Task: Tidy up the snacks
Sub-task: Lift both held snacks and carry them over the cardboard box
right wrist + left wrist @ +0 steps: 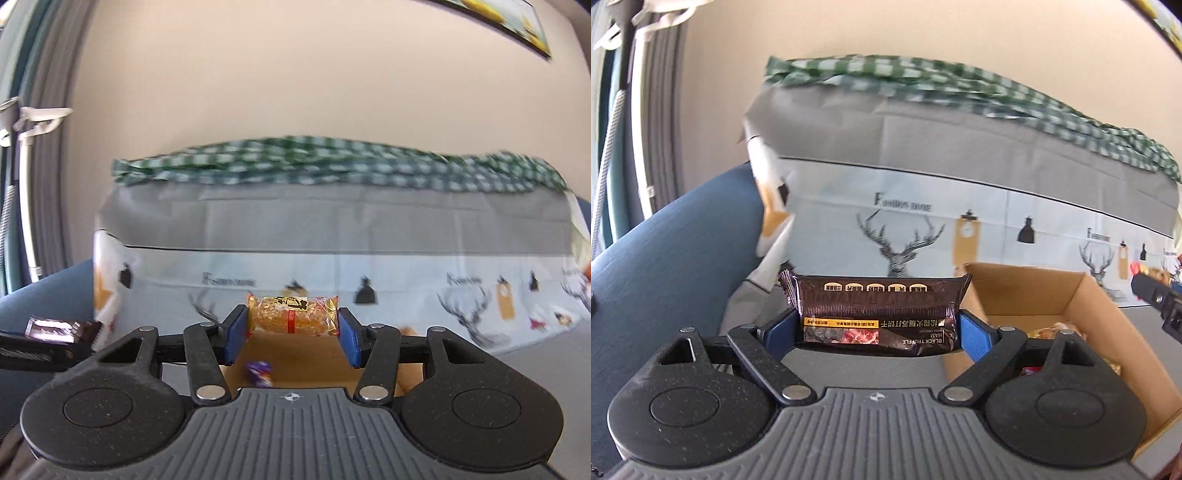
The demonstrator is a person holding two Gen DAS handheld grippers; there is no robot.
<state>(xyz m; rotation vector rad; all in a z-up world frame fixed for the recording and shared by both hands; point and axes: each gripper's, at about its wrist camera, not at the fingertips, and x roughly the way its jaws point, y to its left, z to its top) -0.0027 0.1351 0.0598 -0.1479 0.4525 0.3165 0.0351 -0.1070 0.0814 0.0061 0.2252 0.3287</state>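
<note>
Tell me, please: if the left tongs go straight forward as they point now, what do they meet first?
Probably the deer-print cloth hanging straight ahead. The left tongs hold the black truffle cracker pack; the cardboard box lies to the right. Depth is unclear.

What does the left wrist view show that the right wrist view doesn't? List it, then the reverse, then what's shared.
Only the left wrist view: the left tongs shut on the brown cracker packet, with its BLACK TRUFFLE HAM print readable, and the cardboard box seen as an open box with walls.

Only the right wrist view: the right tongs shut on the clear-wrapped yellow snack, and a purple-wrapped candy below them.

Both: the deer-print cloth topped by green checked fabric, and each view catches the other tongs at its edge.
</note>
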